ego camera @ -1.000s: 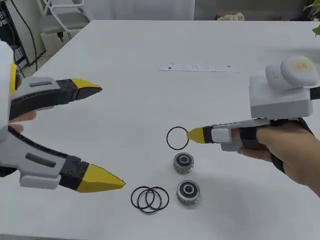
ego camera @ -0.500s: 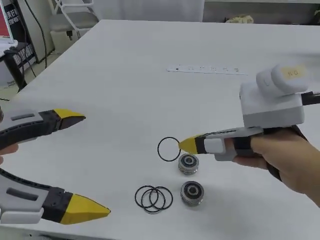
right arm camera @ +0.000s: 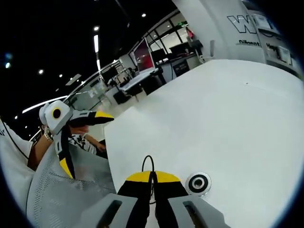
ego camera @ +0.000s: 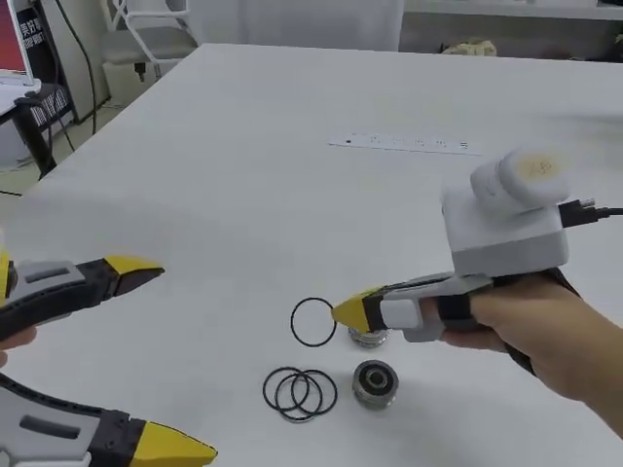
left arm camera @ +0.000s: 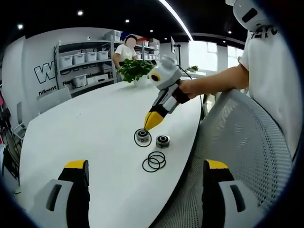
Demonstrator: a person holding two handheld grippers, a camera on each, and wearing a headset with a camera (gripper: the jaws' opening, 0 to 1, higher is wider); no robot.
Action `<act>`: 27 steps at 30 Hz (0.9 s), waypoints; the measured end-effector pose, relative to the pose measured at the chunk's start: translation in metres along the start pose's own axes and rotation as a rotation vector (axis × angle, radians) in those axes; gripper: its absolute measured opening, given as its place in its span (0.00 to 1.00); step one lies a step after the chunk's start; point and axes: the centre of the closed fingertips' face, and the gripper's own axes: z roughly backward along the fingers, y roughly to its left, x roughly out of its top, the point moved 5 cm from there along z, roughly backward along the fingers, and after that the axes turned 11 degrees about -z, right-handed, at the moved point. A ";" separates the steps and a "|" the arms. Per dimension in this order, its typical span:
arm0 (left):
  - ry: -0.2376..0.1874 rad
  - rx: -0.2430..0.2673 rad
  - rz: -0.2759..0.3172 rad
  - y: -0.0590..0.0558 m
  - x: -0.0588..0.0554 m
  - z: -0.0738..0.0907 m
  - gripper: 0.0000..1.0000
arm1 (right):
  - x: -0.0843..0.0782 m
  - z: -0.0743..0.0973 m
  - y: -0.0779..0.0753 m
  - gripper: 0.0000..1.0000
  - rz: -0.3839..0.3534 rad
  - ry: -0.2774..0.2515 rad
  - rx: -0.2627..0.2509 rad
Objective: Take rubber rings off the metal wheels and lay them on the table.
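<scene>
My right gripper (ego camera: 341, 311) is shut on a thin black rubber ring (ego camera: 313, 321), which hangs off its yellow tips just left of the wheels. In the right gripper view the ring (right arm camera: 147, 164) rises from between the closed jaws. One metal wheel (ego camera: 368, 339) is partly hidden behind that gripper; a second metal wheel (ego camera: 374, 381) stands nearer to me. Three loose rings (ego camera: 300, 392) lie overlapped on the table left of the near wheel. My left gripper (ego camera: 187, 360) is wide open at the lower left, holding nothing, well away from the wheels.
A white power strip (ego camera: 404, 143) lies farther back on the white table (ego camera: 243, 175). A chair (ego camera: 146, 39) stands past the table's far left corner. A mesh chair back (left arm camera: 247, 142) is beside me, and a plant (left arm camera: 135, 70) stands at the table's far end.
The right gripper has carried the ring left and nearer to me, from beyond the far wheel to beside it. The left gripper has drawn back towards the lower left. The head camera has shifted.
</scene>
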 end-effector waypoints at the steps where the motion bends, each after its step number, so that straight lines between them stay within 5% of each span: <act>1: 0.002 0.000 0.001 -0.001 0.000 0.000 0.98 | -0.001 -0.001 0.001 0.00 0.003 0.005 0.001; 17: 0.017 -0.015 0.025 -0.007 -0.007 -0.004 0.97 | -0.030 -0.028 0.004 0.00 0.046 0.158 0.013; 27: 0.020 -0.016 0.035 -0.008 -0.009 -0.004 0.96 | -0.034 -0.029 -0.003 0.00 0.060 0.179 -0.036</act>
